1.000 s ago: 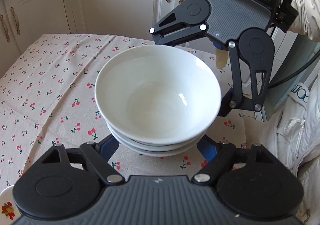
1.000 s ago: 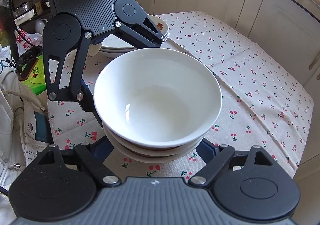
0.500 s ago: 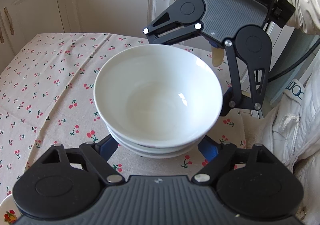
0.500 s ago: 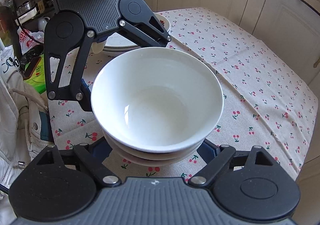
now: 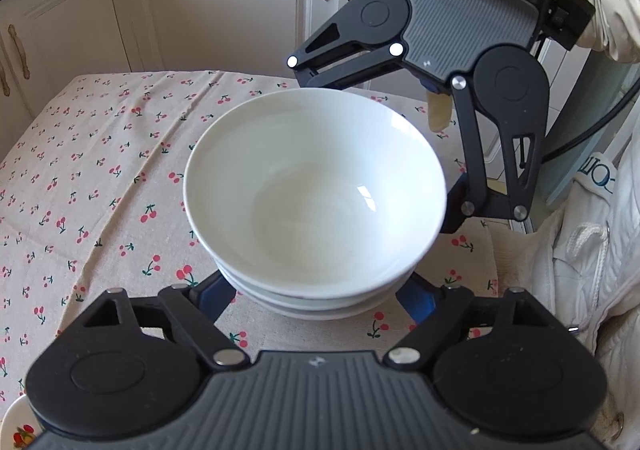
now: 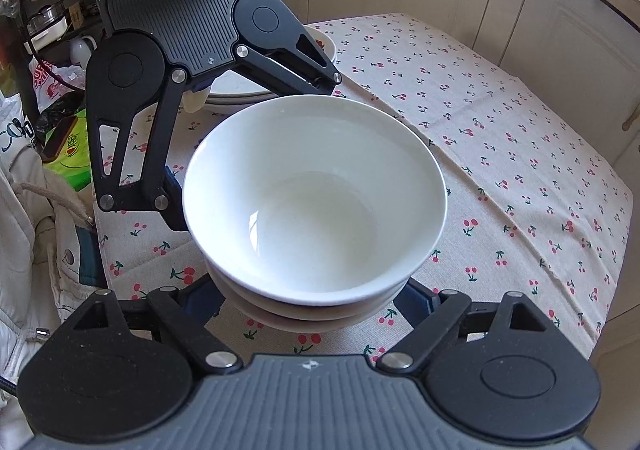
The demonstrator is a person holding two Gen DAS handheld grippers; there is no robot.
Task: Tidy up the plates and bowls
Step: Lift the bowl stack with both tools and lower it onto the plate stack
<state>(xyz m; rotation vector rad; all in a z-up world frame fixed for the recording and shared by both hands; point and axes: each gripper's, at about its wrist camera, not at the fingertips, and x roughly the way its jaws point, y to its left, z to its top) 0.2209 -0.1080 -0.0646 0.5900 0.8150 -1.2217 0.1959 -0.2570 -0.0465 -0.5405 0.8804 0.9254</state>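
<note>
Cotton tablecloth (image 5: 100, 170), beige and printed with cherries, fills the middle of both views, with cream cabinets (image 5: 224, 2) across the top. Over the last second the cloth and cabinet doors have slid a little sideways behind the tools, while the bowls have kept their place at frame centre. I take that as the two tools swinging the load together, so the stack is probably in transit rather than being set down. Whether its base is clear of the cloth cannot be told.

The left gripper (image 5: 316, 298) rises from the lower edge of its own view, and the right gripper (image 6: 308, 302) does the same in its view. They face each other from opposite sides. Each has its fingers spread wide, straddling the lower bowls. The overhanging rims hide whether the blue pads (image 5: 214, 296) press on the china.

The stack of bowls (image 5: 316, 190) sits at centre: plain white, nested, about three deep. The top one is empty and dry-looking.

A pile of plates (image 6: 236, 94) shows in the upper left of the right view, behind the left tool, with nothing visible on it. A fruit-patterned plate (image 5: 16, 426) peeks from the lower left corner of the left view.
</note>
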